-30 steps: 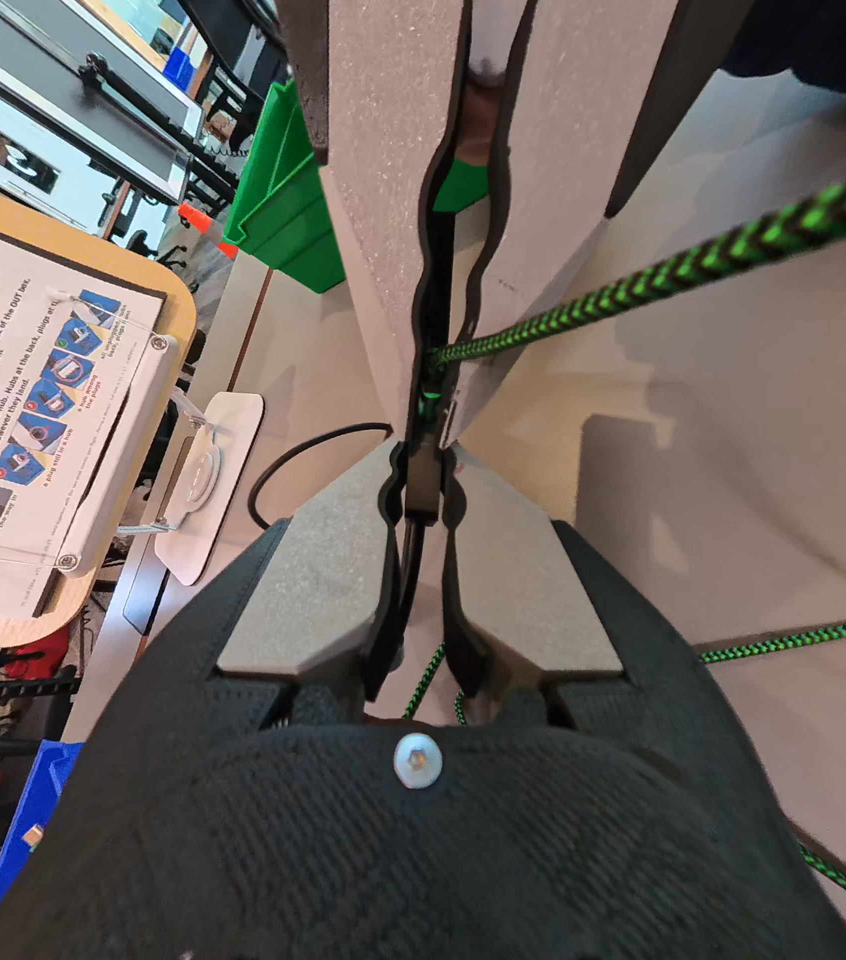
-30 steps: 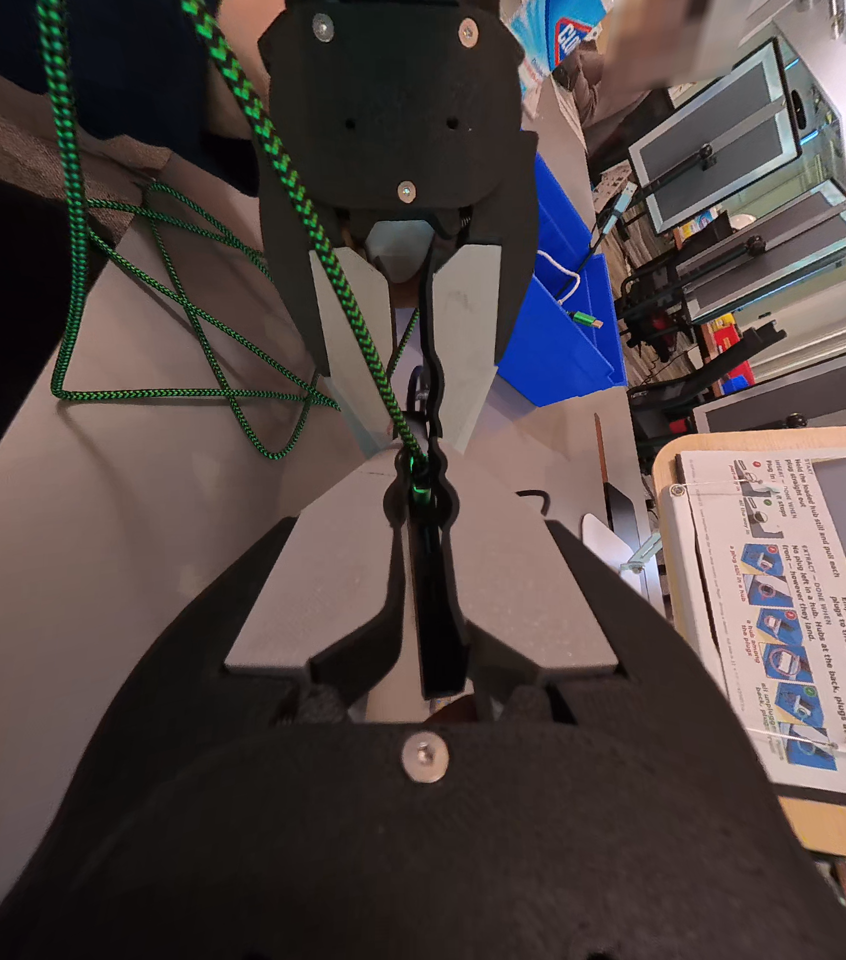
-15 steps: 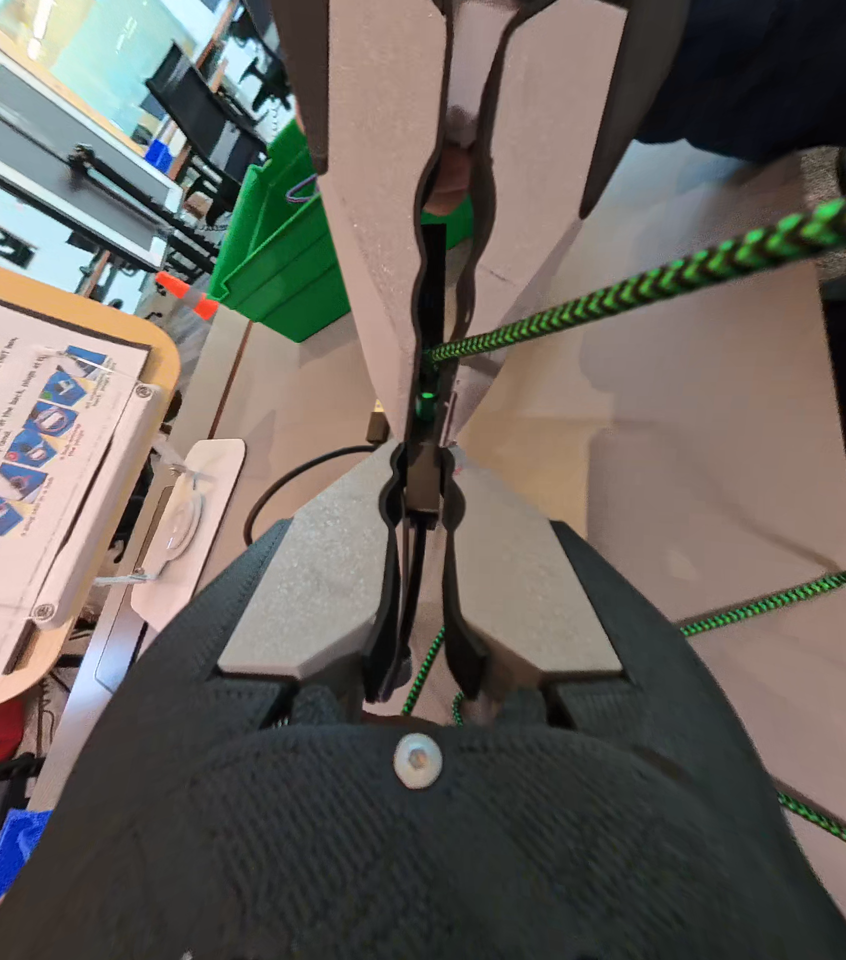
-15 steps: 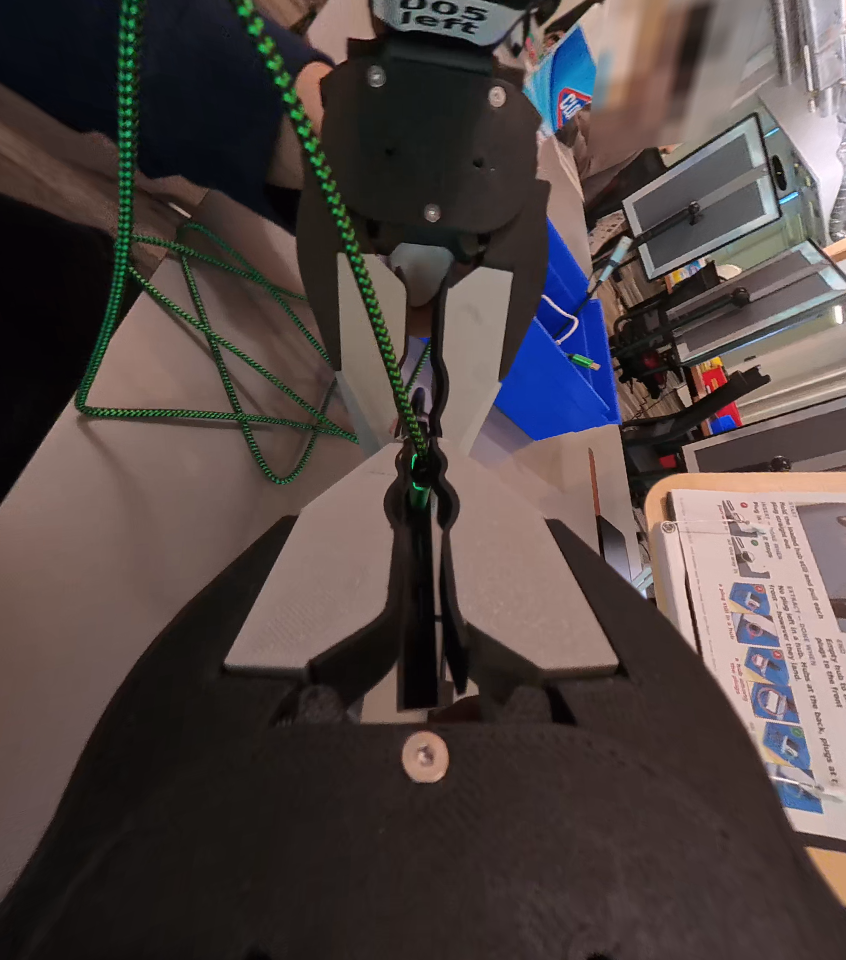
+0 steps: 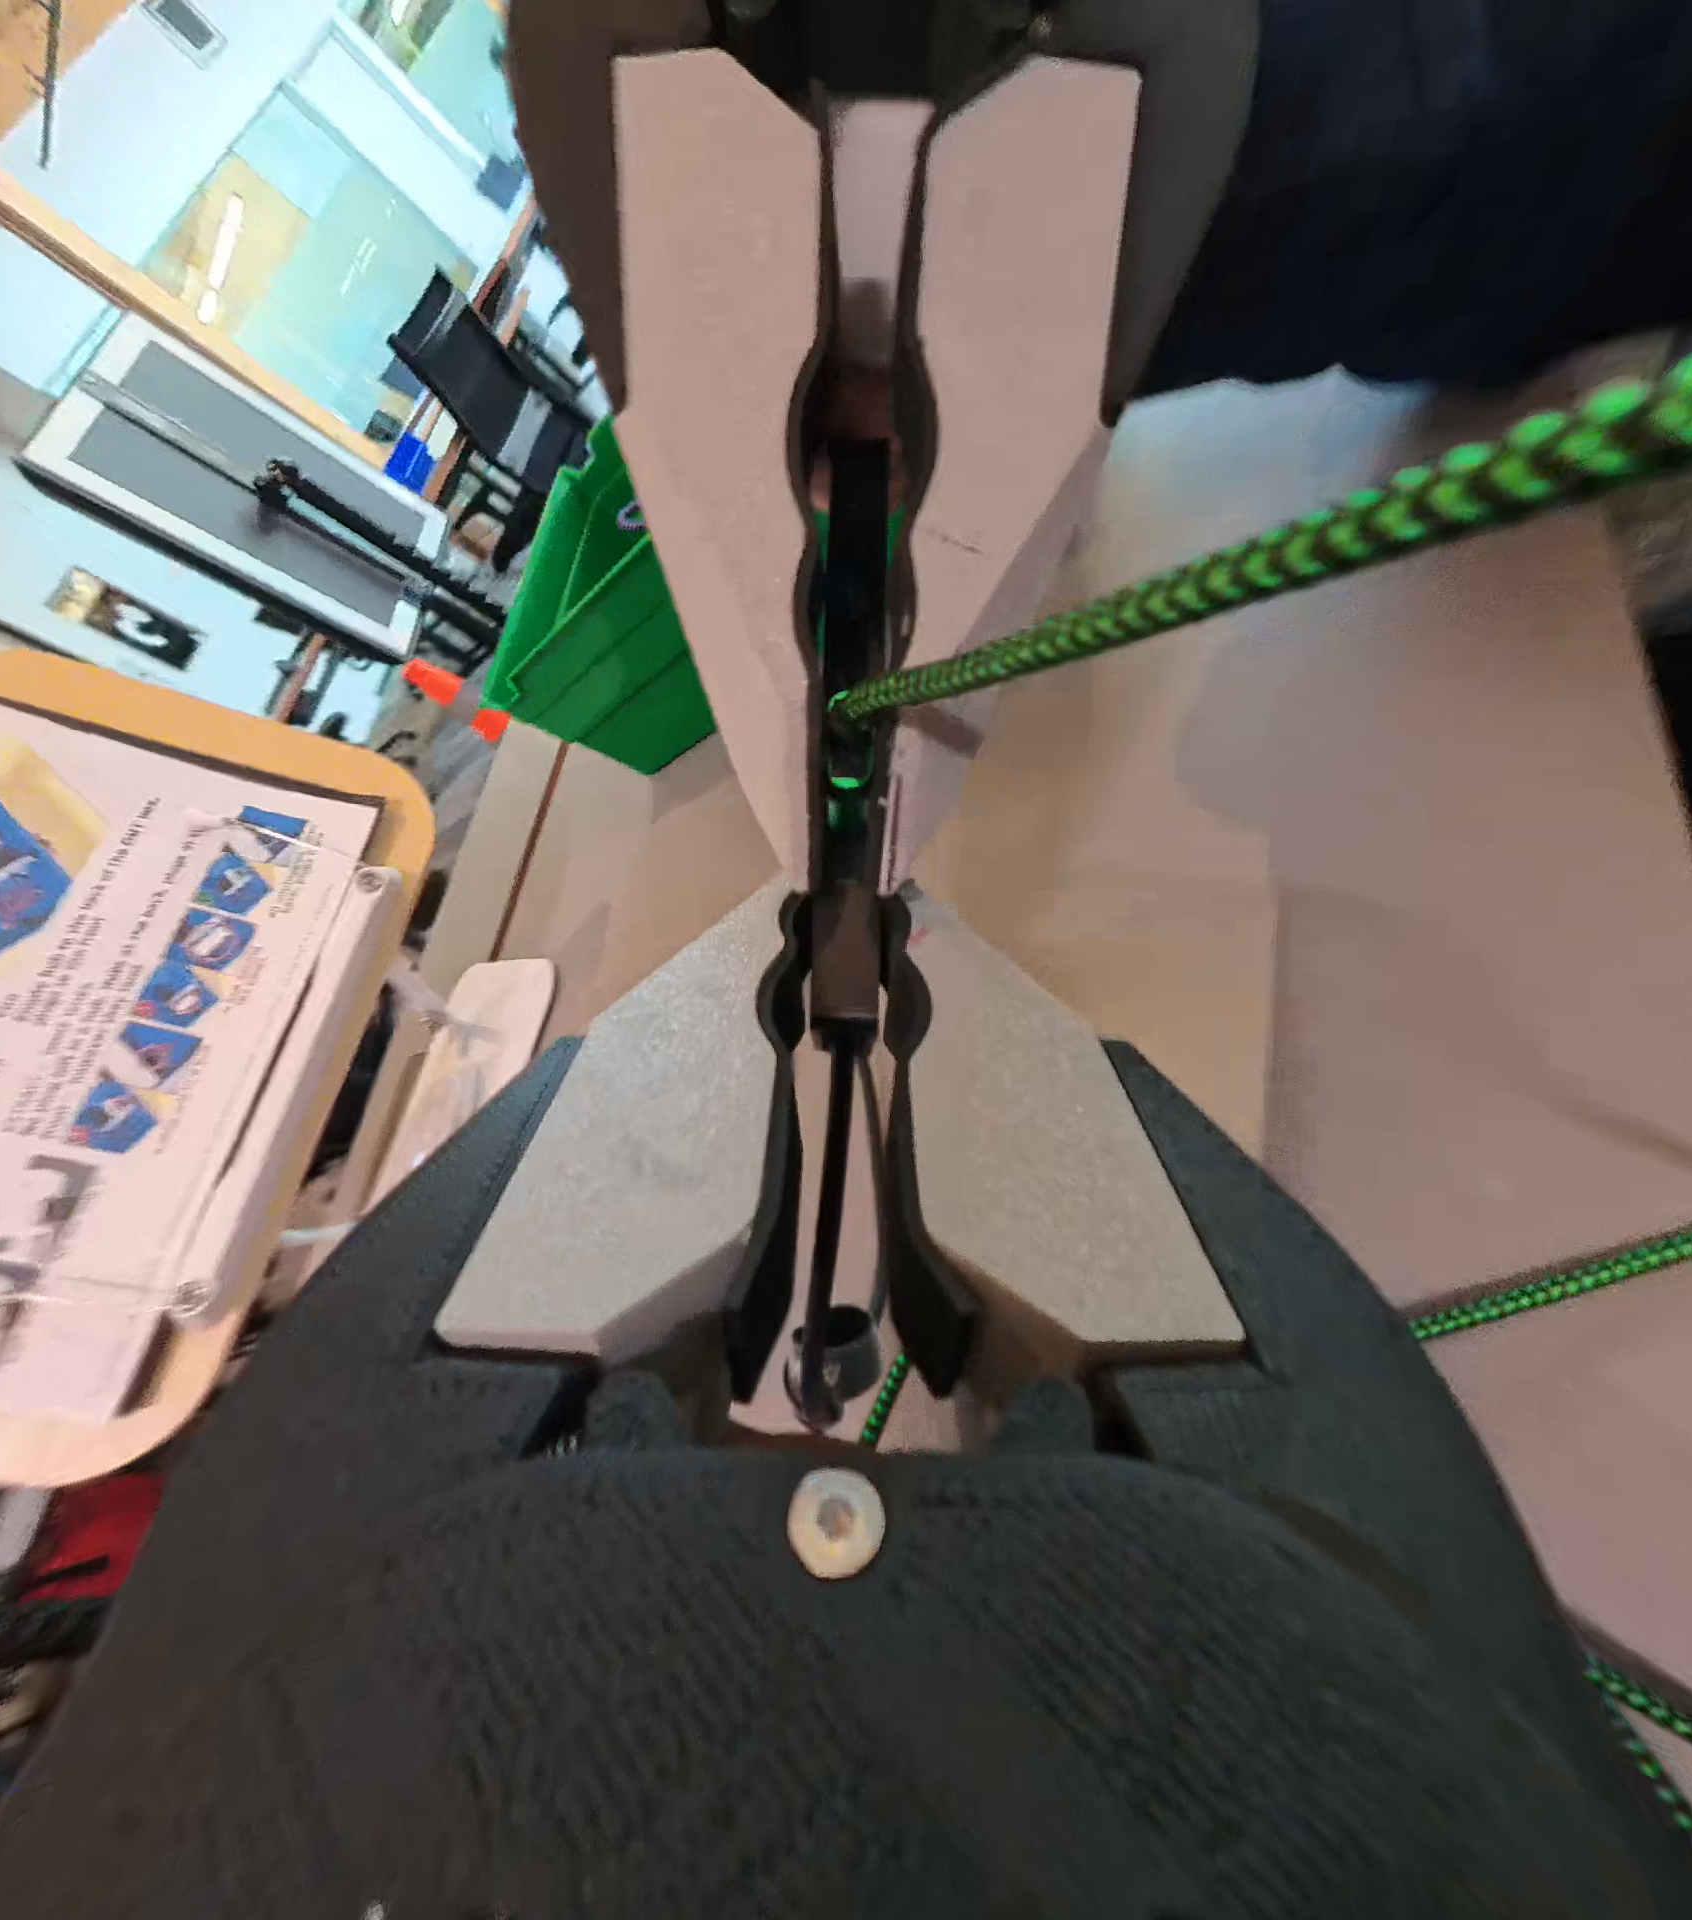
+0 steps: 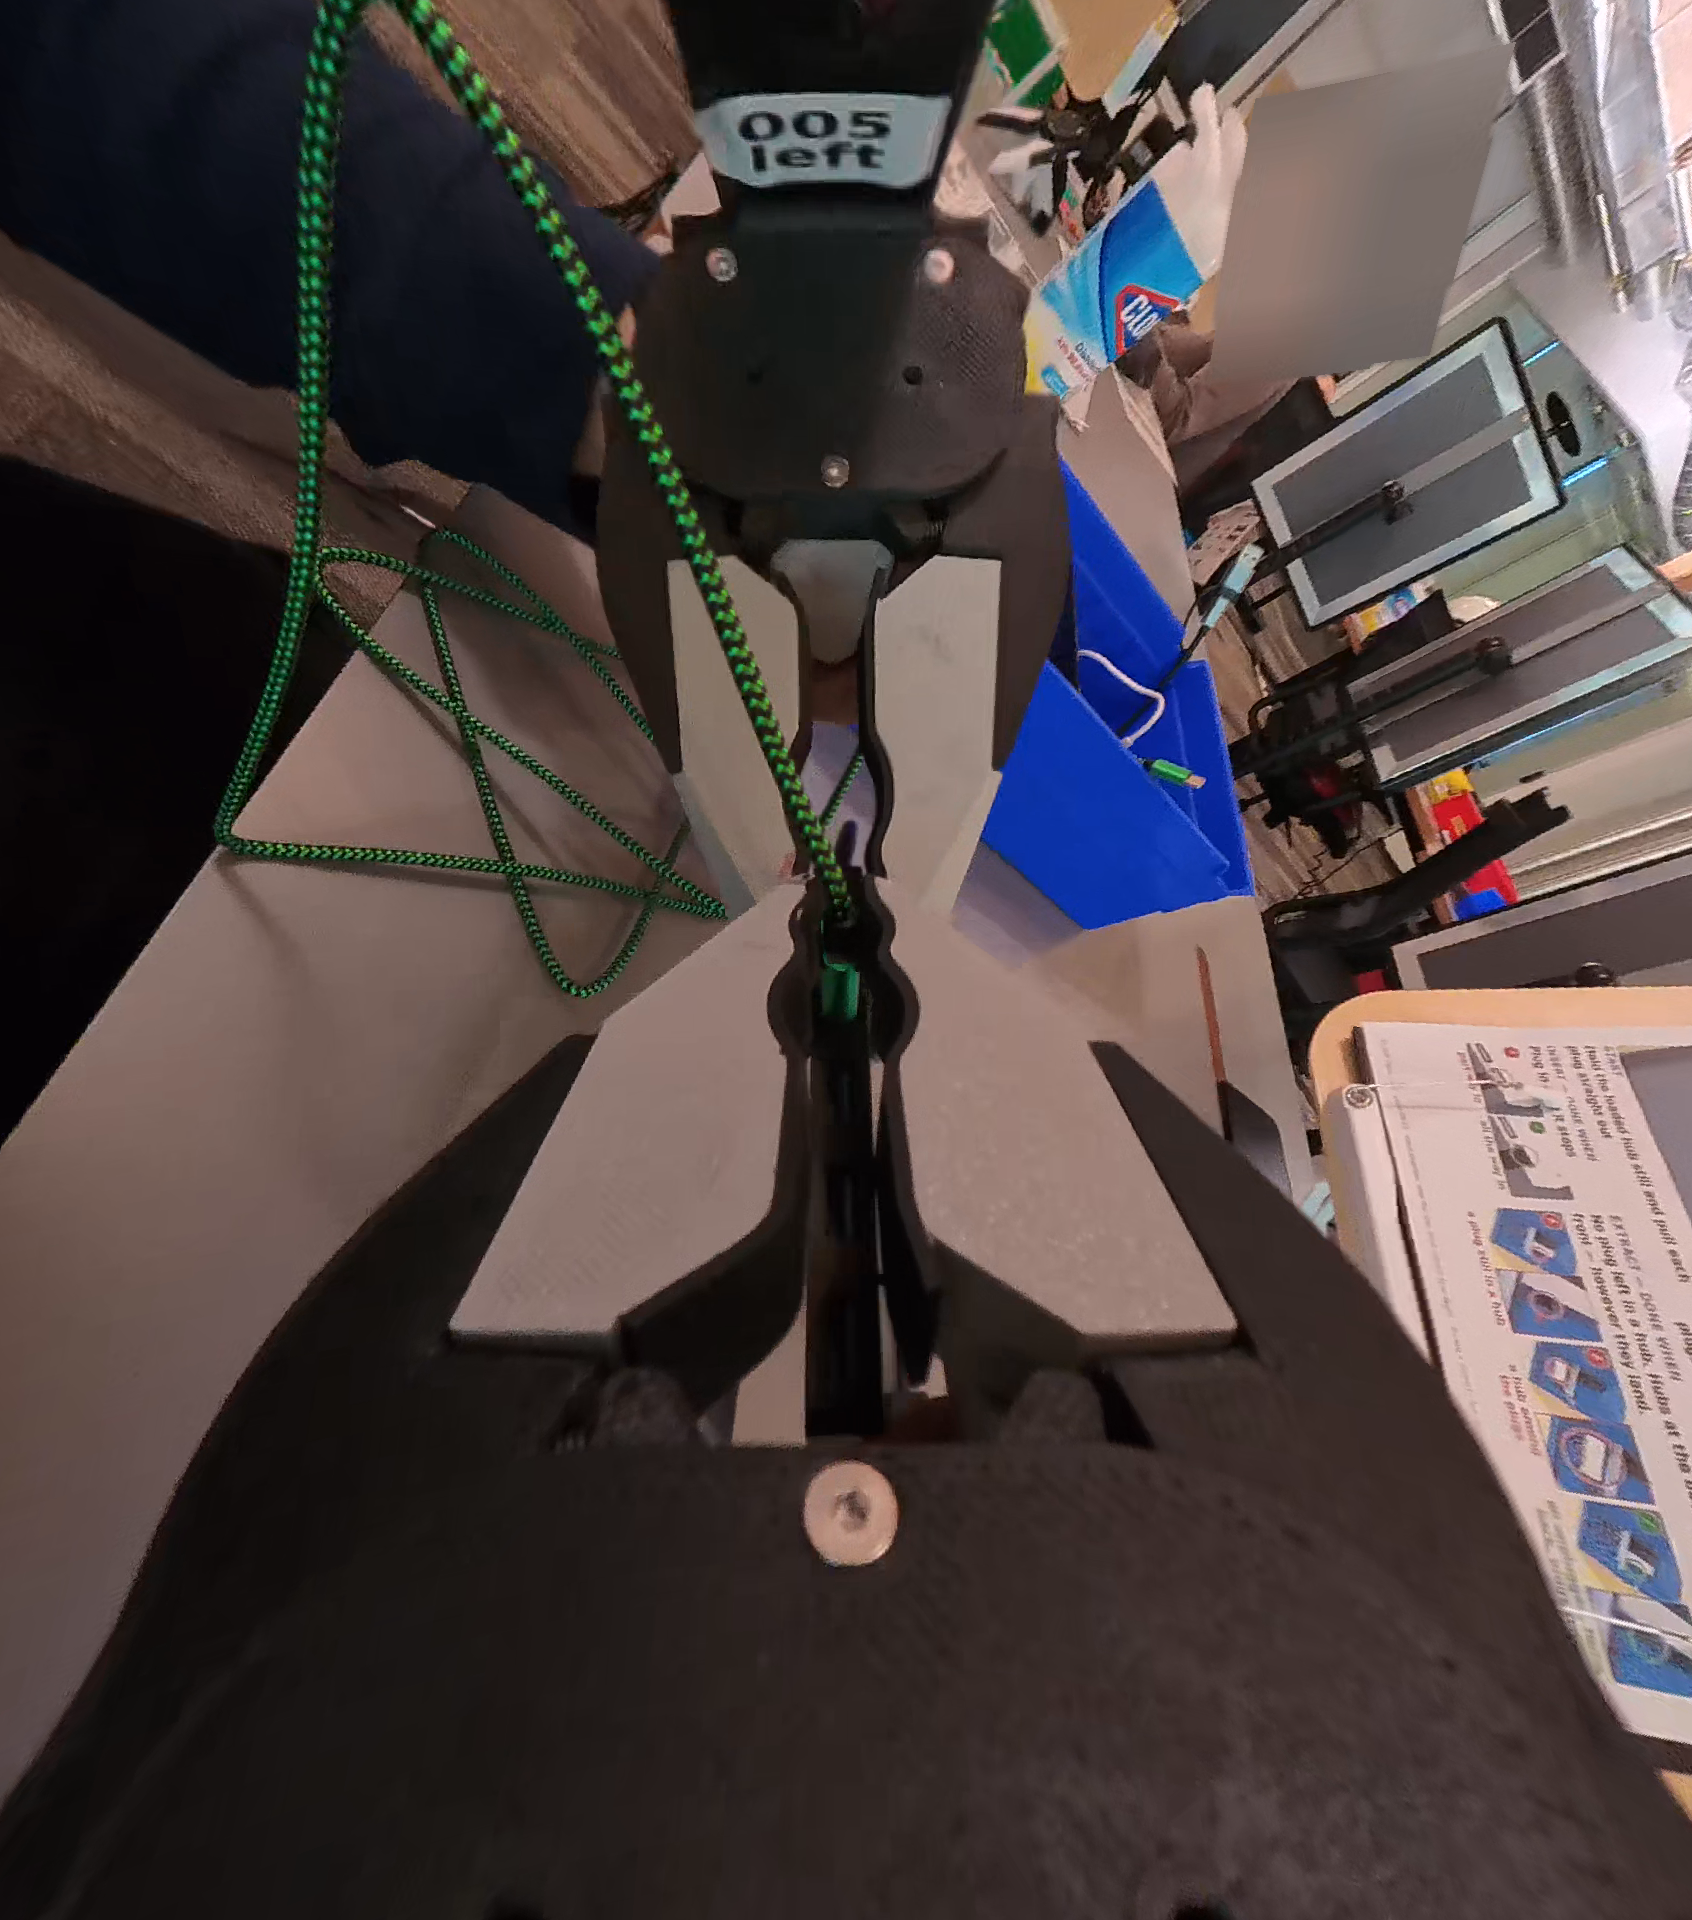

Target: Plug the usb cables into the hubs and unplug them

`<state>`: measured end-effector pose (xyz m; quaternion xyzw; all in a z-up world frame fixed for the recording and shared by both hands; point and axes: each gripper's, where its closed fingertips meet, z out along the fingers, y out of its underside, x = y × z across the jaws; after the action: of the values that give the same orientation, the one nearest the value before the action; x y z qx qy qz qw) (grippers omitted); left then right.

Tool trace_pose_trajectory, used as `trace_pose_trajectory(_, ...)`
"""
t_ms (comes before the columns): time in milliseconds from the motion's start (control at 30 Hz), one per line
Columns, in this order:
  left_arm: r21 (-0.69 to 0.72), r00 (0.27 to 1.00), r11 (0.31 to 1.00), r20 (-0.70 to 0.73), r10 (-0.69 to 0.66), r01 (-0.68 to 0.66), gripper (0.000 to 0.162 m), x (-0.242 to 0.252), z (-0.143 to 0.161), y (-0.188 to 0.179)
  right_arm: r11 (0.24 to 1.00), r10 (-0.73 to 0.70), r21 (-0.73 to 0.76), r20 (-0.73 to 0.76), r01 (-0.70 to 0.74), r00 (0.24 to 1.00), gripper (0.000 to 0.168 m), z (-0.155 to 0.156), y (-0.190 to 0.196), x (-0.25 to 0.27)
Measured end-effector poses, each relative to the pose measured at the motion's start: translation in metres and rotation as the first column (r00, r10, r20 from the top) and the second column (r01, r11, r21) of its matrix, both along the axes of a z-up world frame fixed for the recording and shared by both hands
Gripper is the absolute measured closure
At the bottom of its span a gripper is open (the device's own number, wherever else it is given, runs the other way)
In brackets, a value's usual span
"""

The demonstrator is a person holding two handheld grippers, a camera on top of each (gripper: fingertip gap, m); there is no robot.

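My left gripper [image 5: 847, 914] is shut on a small black hub [image 5: 844, 961], whose black cable trails back between the fingers. My right gripper [image 6: 840, 935] is shut on the green plug [image 6: 837, 987] of a green-and-black braided cable [image 6: 468, 748]. That cable loops over the grey table [image 6: 198, 1039]. The two grippers meet tip to tip above the table. In the left wrist view the right gripper [image 5: 847, 862] comes from the top with the plug [image 5: 847, 779] in line with the hub. The joint between them is hidden. The left gripper [image 6: 826, 868] faces me in the right wrist view.
A green bin [image 5: 603, 634] stands at the table's far end in the left wrist view. A blue bin [image 6: 1102, 821] holding other cables stands beyond the grippers in the right wrist view. An instruction sheet on a wooden board [image 5: 94, 987] lies beside the table. A person's dark sleeve [image 6: 146, 208] is close. Both grippers' tips are close together, under 4 cm apart.
Both grippers stay shut and tip to tip. Both views have swung, so more of the opposite gripper's body and of the room behind shows now.
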<state>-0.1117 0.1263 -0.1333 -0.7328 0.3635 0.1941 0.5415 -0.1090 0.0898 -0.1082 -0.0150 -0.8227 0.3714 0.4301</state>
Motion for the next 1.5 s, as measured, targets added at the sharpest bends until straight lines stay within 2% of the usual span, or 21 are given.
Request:
trace_pose_trajectory(167, 0.045, 1.0, 0.999, -0.024, 0.019, -0.018, 0.155, -0.004, 0.005, 0.001, 0.998, 0.018, -0.065, 0.004, -0.017, 1.0, 0.166, 0.003, -0.001, -0.001)
trace_pose_trajectory(233, 0.087, 1.0, 0.996, 0.031, -0.003, 0.001, 0.154, -0.001, 0.01, 0.0, 0.993, 0.037, -0.11, 0.003, -0.037, 0.999, 0.166, 0.008, -0.001, 0.001)
trace_pose_trajectory(500, 0.077, 0.995, 0.996, 0.093, -0.04, 0.033, 0.154, 0.005, 0.009, -0.001, 0.986, 0.076, -0.148, 0.022, -0.072, 0.997, 0.166, 0.009, -0.002, 0.006)
trace_pose_trajectory(800, 0.118, 0.992, 0.992, 0.107, -0.066, 0.053, 0.154, 0.013, 0.021, -0.004, 0.945, 0.166, -0.29, 0.029, -0.151, 0.986, 0.165, 0.024, -0.002, 0.016)
trace_pose_trajectory(1000, 0.075, 0.994, 0.996, 0.099, -0.052, 0.044, 0.155, 0.009, 0.007, -0.002, 0.987, 0.094, -0.133, 0.011, -0.092, 0.995, 0.165, 0.008, -0.002, 0.009)
trace_pose_trajectory(1100, 0.078, 0.996, 0.996, 0.071, -0.057, 0.051, 0.155, 0.011, 0.008, -0.001, 0.986, 0.102, -0.133, 0.01, -0.1, 0.995, 0.164, 0.008, 0.0, 0.012)
trace_pose_trajectory(1333, 0.091, 0.989, 0.992, 0.111, -0.101, 0.091, 0.155, 0.018, 0.014, -0.004, 0.984, 0.112, -0.141, 0.01, -0.11, 0.994, 0.164, 0.011, 0.002, 0.016)
trace_pose_trajectory(1500, 0.106, 0.997, 0.993, 0.058, -0.059, 0.052, 0.154, 0.018, 0.018, -0.003, 0.984, 0.107, -0.142, -0.023, -0.109, 0.994, 0.163, 0.015, -0.001, 0.015)
